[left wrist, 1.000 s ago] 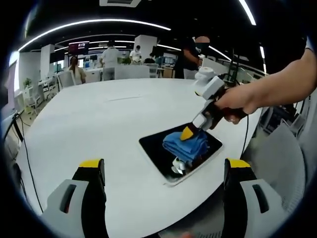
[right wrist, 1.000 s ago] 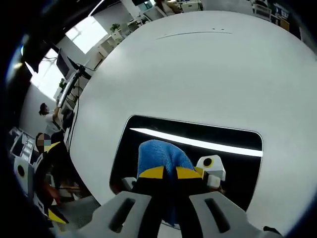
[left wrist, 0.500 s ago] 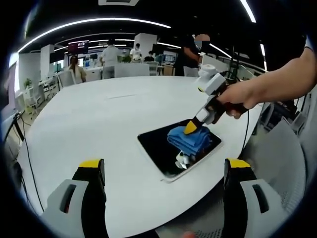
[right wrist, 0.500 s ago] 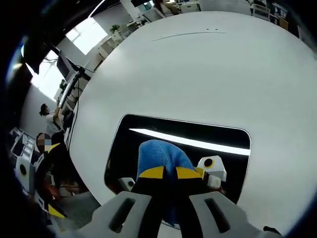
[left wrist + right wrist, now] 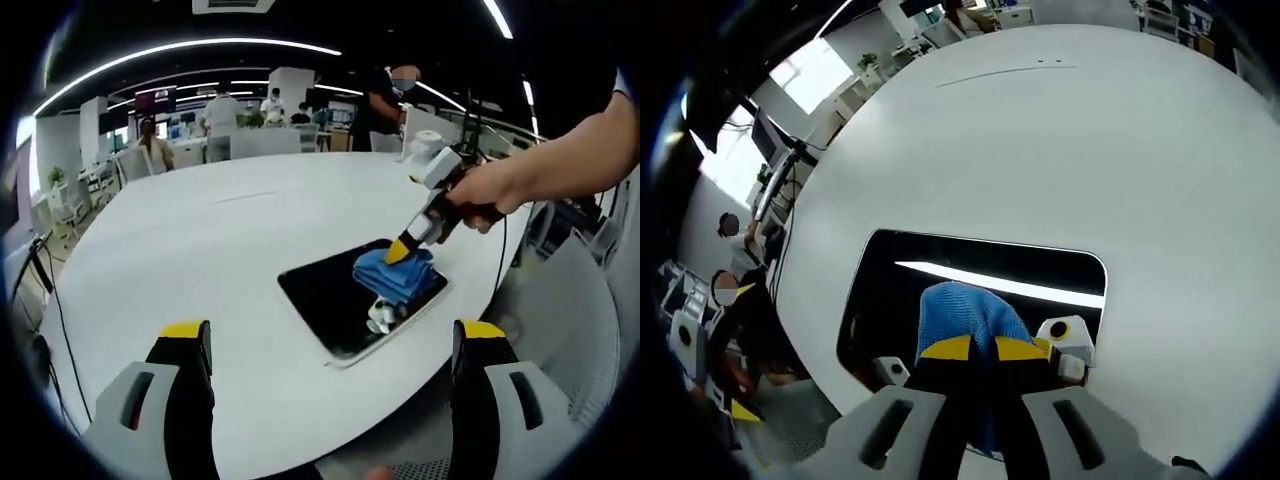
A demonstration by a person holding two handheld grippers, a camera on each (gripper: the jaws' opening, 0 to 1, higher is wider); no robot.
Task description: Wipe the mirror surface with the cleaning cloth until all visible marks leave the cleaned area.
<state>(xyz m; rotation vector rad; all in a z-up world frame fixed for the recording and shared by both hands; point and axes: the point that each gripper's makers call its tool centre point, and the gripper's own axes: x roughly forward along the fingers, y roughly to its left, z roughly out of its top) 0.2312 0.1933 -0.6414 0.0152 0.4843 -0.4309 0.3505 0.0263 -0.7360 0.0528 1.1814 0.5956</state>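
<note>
A dark rectangular mirror [image 5: 345, 305] [image 5: 940, 280] lies flat on the round white table [image 5: 220, 230] near its right edge. A blue cleaning cloth [image 5: 392, 273] [image 5: 960, 315] rests on the mirror's far right part, pressed down by my right gripper [image 5: 402, 251] [image 5: 983, 348], which is shut on the cloth and held by a person's hand [image 5: 490, 190]. In the left gripper view my left gripper [image 5: 330, 345] stands open well short of the mirror, with nothing between its yellow-tipped fingers [image 5: 185, 330].
The white table [image 5: 1060, 150] stretches far and left of the mirror. People [image 5: 222, 110] stand at desks behind the table. A grey chair back [image 5: 570, 320] sits at the right, and cables [image 5: 50, 300] hang off the table's left edge.
My right gripper has slid the blue cloth across the mirror toward its far right end. The left gripper has stayed open and still.
</note>
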